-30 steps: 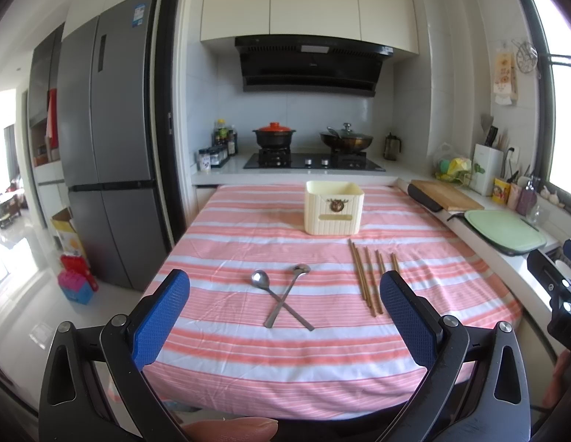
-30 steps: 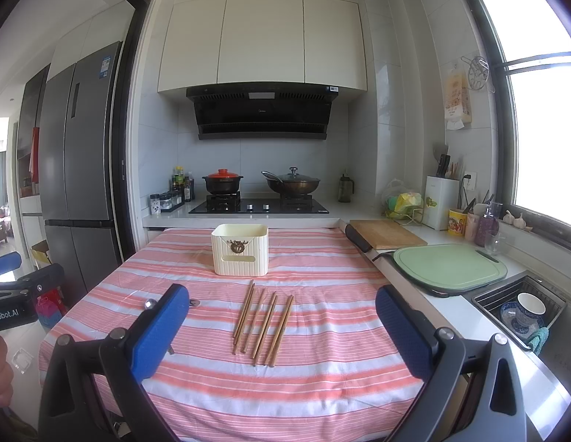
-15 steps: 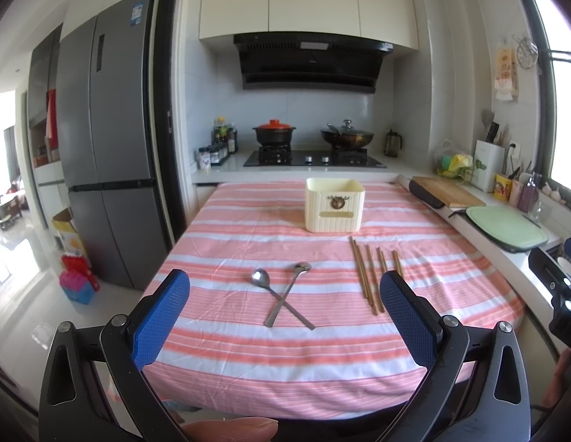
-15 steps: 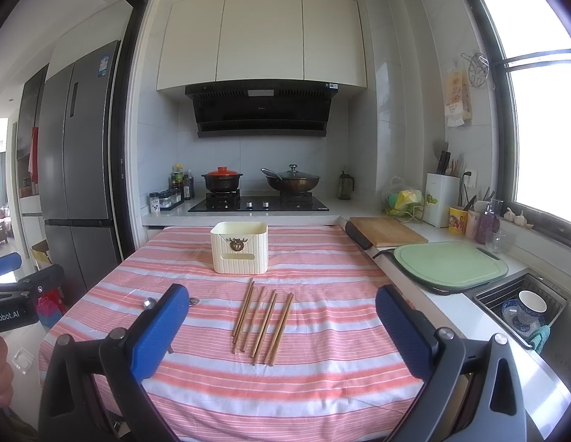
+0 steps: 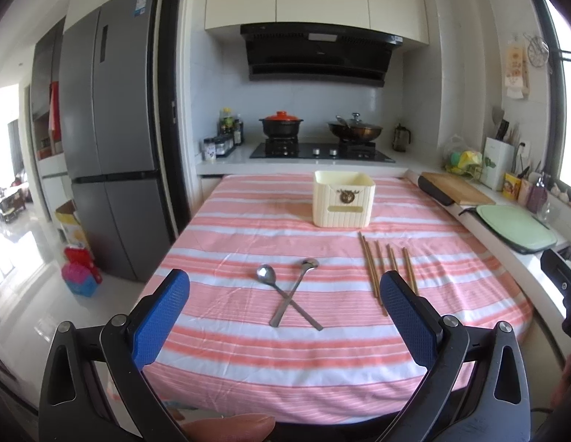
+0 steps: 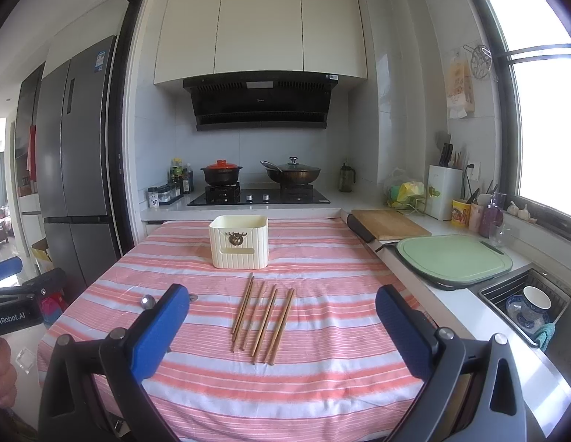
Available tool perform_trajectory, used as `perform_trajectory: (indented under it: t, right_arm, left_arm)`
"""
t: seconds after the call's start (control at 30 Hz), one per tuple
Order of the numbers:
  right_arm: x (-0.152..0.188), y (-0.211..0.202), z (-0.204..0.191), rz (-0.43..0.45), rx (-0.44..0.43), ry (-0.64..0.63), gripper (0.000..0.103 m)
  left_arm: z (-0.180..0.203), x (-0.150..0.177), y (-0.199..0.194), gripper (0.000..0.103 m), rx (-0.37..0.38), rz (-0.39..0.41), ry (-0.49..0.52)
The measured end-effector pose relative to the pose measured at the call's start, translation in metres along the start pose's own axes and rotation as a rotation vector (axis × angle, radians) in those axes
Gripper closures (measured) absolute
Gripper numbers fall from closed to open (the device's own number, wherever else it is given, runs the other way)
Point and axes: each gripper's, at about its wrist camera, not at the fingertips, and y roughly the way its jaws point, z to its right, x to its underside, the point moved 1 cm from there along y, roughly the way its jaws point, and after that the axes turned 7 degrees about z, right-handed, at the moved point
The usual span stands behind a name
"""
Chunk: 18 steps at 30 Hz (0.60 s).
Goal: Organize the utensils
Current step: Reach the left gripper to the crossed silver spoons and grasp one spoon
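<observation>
Only left view shows crossed spoons [image 5: 289, 294] whole; right view, sink [image 6: 524, 294].

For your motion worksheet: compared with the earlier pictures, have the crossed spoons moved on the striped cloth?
No. The spoons lie crossed on the same stripes, equally far from the box and chopsticks; only the camera has shifted slightly.

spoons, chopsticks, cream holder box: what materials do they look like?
Spoons: likely stainless steel, grey and shiny with bright glints on the bowls.
Chopsticks: probably wood or bamboo, matte brown with no glare.
Cream holder box: looks like moulded plastic, ribbed walls with an even satin surface; the brown emblem's material is unclear.
</observation>
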Motion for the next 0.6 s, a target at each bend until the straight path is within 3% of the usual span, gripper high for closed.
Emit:
perform_trajectory:
  t: [0.1, 0.27, 0.37, 0.6]
  right_arm:
    - [0.002, 0.005, 0.000, -0.011, 0.004, -0.001, 0.000]
    - [0.006, 0.022, 0.004, -0.045, 0.023, 0.003, 0.000]
    - [0.011, 0.035, 0.010, -0.075, 0.041, 0.011, 0.000]
    - [0.028, 0.076, 0.020, -0.146, 0.090, -0.003, 0.000]
  left_arm:
    - [-0.009, 0.000, 0.011, 0.000, -0.004, -0.018, -0.021]
    - [-0.025, 0.003, 0.044, 0.000, -0.077, -0.054, -0.030]
    - [-0.038, 0.012, 0.075, 0.000, -0.121, -0.147, -0.038]
    - [-0.072, 0.048, 0.152, 0.000, -0.132, -0.362, -0.214]
